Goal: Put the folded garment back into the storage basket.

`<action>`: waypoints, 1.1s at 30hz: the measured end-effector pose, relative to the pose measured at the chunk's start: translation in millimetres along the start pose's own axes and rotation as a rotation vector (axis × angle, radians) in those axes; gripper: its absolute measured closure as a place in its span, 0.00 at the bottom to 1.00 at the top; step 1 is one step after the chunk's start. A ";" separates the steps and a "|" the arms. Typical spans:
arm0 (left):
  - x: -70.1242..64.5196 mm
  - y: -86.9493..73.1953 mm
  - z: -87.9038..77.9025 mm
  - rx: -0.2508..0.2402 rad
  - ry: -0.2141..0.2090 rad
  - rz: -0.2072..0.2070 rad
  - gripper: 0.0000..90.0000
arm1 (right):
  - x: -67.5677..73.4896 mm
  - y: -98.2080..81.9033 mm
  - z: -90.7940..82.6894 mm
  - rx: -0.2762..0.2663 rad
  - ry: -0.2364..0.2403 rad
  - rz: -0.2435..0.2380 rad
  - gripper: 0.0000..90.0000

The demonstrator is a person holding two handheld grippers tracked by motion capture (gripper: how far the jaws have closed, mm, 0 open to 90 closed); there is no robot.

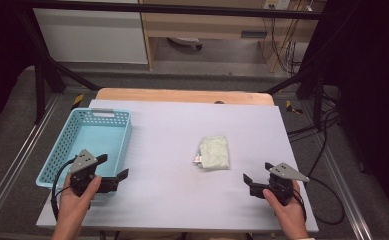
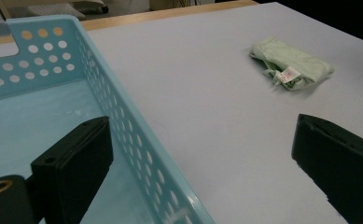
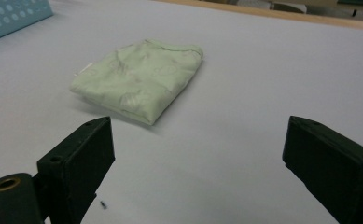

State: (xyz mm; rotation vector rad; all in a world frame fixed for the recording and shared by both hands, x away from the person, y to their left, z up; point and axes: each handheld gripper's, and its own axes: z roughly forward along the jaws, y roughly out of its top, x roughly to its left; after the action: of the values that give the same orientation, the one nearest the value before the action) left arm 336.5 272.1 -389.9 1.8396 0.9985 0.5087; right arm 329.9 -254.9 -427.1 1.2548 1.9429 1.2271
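On the table (image 1: 172, 200), a folded pale-green cloth (image 1: 215, 152), white tag showing

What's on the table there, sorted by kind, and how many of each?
Light blue basket: 1
Folded pale green cloth: 1
Handheld grippers: 2, the left gripper and the right gripper, both open with nothing between the jaws
Total: 4

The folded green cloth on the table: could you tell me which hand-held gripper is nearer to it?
Right. The right hand-held gripper sits just off the folded green cloth; the left hand-held gripper is farther, beside the blue basket.
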 end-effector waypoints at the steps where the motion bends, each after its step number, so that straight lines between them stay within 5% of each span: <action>1: -0.5 -0.5 1.0 0.003 -0.004 -0.005 0.05 | 1.3 0.2 1.2 0.022 0.000 0.002 0.14; 7: 2.5 -1.0 -0.4 -0.001 0.005 -0.007 0.05 | 7.0 2.0 3.4 0.079 0.015 -0.049 0.16; 16: 3.6 -0.1 -4.0 -0.025 0.012 -0.015 0.06 | 20.4 8.7 9.7 0.116 0.082 -0.049 0.20; 20: 3.1 -0.7 -2.8 -0.014 0.013 -0.007 0.06 | 34.3 14.9 19.3 0.133 0.107 -0.103 0.24; 33: 0.5 -1.6 -0.1 0.002 0.002 -0.002 0.06 | 59.5 27.4 44.3 0.174 0.184 -0.182 0.51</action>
State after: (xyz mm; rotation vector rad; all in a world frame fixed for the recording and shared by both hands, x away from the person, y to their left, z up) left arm 336.0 273.0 -391.3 1.8399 1.0020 0.5088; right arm 350.6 -178.9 -420.1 1.0478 2.2840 1.1355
